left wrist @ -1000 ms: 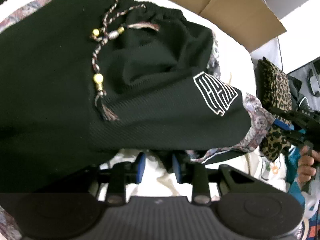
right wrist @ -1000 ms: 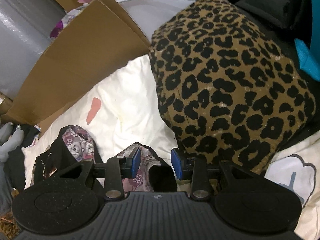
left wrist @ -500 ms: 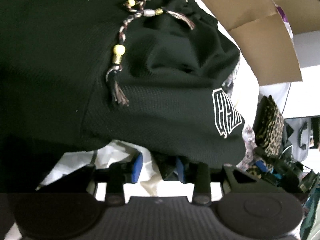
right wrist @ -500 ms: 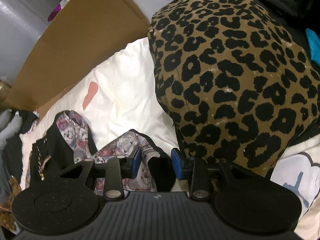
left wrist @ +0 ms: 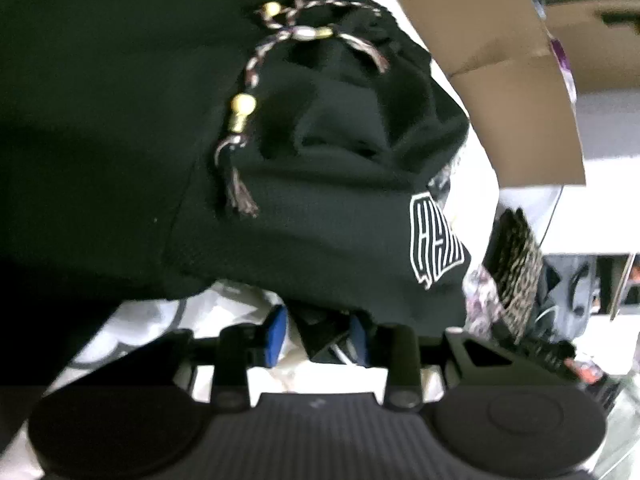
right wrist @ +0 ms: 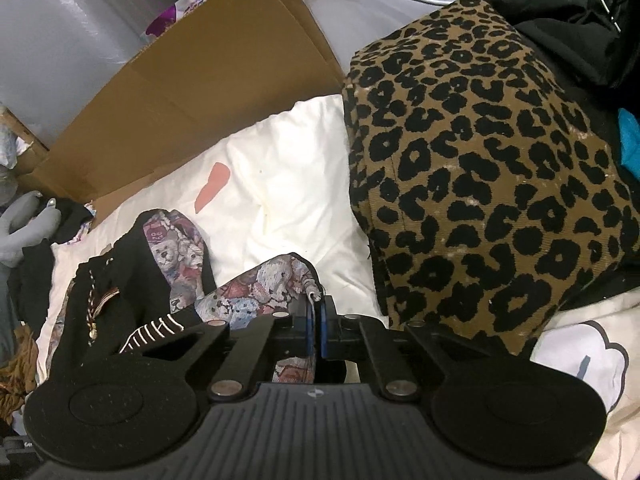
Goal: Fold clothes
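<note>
Black shorts (left wrist: 320,208) with a braided, gold-beaded drawstring (left wrist: 244,116), a white logo (left wrist: 434,246) and teddy-bear print side panels fill the left wrist view. My left gripper (left wrist: 318,338) is open, its blue pads on either side of the hem's lower edge. In the right wrist view my right gripper (right wrist: 316,330) is shut on the bear-print edge of the shorts (right wrist: 256,288), which lie on a white pillow (right wrist: 280,200).
A leopard-print cushion (right wrist: 480,184) stands just right of my right gripper. Cardboard flaps (right wrist: 208,68) lie behind the pillow. Dark clothes (right wrist: 560,12) are piled at the back right. A white cloth with a cloud print (right wrist: 584,364) lies at the lower right.
My right gripper has closed on the bear-print edge of the shorts. My left gripper has moved in closer under the hem, still open.
</note>
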The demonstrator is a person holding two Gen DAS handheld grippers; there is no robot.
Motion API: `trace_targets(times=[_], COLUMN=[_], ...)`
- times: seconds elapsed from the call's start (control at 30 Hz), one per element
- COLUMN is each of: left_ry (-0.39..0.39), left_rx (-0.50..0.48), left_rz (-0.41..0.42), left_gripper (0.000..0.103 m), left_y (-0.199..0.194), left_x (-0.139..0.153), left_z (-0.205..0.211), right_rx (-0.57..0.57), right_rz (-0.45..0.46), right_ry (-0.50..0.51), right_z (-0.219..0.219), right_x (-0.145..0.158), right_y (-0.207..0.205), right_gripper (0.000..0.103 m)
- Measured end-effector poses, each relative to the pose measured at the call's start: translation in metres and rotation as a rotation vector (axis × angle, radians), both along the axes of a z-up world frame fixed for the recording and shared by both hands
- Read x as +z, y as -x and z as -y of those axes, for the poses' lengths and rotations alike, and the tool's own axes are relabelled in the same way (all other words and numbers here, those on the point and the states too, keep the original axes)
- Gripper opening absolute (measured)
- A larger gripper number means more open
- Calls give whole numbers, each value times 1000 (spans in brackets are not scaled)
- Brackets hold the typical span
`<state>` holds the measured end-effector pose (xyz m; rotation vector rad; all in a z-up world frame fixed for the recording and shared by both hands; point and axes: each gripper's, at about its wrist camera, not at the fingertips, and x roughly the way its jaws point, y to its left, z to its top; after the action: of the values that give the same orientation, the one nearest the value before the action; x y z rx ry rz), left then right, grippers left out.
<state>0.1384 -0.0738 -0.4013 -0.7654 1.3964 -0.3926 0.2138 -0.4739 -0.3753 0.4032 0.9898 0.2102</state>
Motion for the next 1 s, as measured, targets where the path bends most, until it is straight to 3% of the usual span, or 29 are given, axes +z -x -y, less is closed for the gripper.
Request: trace_targets(times=[0.27,0.43,0.5,0.53,1.0], left_ry=[46,28,29,24,-28], left_rx=[115,80,76,68,-38], left_rz=[-47,-74,-81,-78,-47], left_gripper=[37,34,25,12,7], left_y=[-4,-3,-1,-1,22], left_x=[-6,-14,-17,-16,40], left_z=[-10,-1,1,1,-20], right_rx=[-1,-10,-15,-15,-1], right_rz=[-10,-16,-15,-13,22], right_ry=[5,1,-1,-1,23], right_z=[4,4,4,4,8], right_x=[-2,-6,-7,-6,32], right_y=[4,3,3,4,36], right_gripper=[2,2,2,2,1])
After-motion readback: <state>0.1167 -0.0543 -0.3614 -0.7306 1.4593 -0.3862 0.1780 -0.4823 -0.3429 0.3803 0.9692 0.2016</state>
